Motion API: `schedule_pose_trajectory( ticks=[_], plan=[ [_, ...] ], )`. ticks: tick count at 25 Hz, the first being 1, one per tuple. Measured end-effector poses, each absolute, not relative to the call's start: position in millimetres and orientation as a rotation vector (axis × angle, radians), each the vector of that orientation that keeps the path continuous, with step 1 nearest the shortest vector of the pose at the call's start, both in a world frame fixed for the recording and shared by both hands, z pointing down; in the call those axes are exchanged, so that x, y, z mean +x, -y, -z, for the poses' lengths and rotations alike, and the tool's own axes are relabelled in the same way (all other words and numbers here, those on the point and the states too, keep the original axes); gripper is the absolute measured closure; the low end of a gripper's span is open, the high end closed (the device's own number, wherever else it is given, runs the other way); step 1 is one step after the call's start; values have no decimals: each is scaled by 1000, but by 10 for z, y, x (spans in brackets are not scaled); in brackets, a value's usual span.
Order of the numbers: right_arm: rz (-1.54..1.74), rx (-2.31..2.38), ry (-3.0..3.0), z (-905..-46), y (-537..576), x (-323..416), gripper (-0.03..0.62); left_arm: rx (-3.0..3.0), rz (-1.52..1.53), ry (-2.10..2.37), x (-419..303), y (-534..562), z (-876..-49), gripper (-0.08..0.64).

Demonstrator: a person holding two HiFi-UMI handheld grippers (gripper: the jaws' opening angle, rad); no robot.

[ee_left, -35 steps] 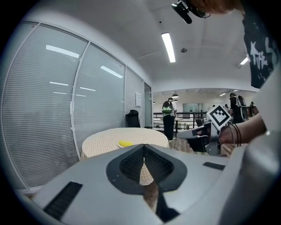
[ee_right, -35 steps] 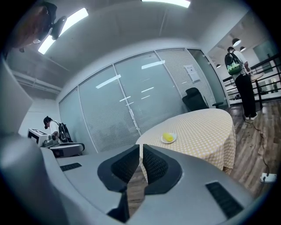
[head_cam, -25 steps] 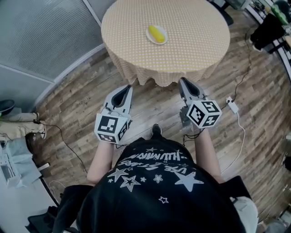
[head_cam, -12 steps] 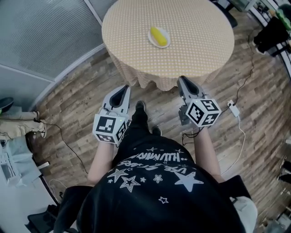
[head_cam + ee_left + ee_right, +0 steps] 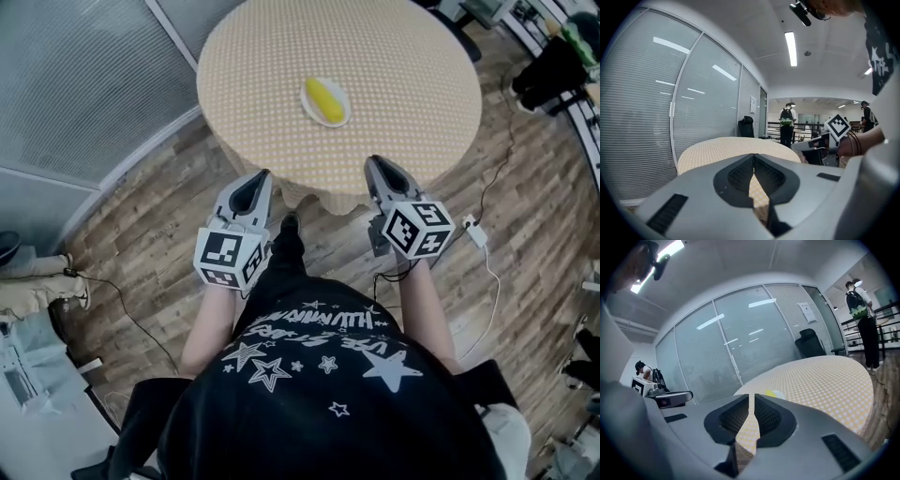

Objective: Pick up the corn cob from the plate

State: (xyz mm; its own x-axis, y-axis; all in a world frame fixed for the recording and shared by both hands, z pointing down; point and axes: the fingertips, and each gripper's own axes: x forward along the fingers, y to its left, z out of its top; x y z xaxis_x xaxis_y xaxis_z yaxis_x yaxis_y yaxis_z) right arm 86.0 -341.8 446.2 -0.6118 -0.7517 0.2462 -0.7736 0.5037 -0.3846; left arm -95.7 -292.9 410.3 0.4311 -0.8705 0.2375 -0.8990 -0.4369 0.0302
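Observation:
A yellow corn cob (image 5: 324,98) lies on a small white plate (image 5: 308,105) near the middle of a round table (image 5: 253,56) with a yellow checked cloth. My left gripper (image 5: 258,176) and right gripper (image 5: 376,162) hover side by side at the table's near edge, well short of the plate. Both have their jaws together with nothing between them. The left gripper view looks past its jaws (image 5: 753,156) onto the tablecloth (image 5: 726,146). In the right gripper view the plate and cob (image 5: 774,393) peek just above the shut jaws (image 5: 751,396).
A glass partition with blinds (image 5: 84,84) runs along the left. Cables and a white power strip (image 5: 475,231) lie on the wooden floor at the right. A black office chair (image 5: 746,126) and a standing person (image 5: 787,124) are beyond the table.
The person has stepped toward the table, carrying both grippers forward. Their tips, which were over the floor, now reach the table's near edge. Both stay shut.

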Motion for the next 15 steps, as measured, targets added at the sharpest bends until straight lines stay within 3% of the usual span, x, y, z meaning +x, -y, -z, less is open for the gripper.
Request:
schedule_pose_trajectory(
  ticks=[15],
  plan=[
    [-755,1327,2481,-4775,4483,253,552,2527,-303,1453,-1460,4119,-4271,551]
  ],
)
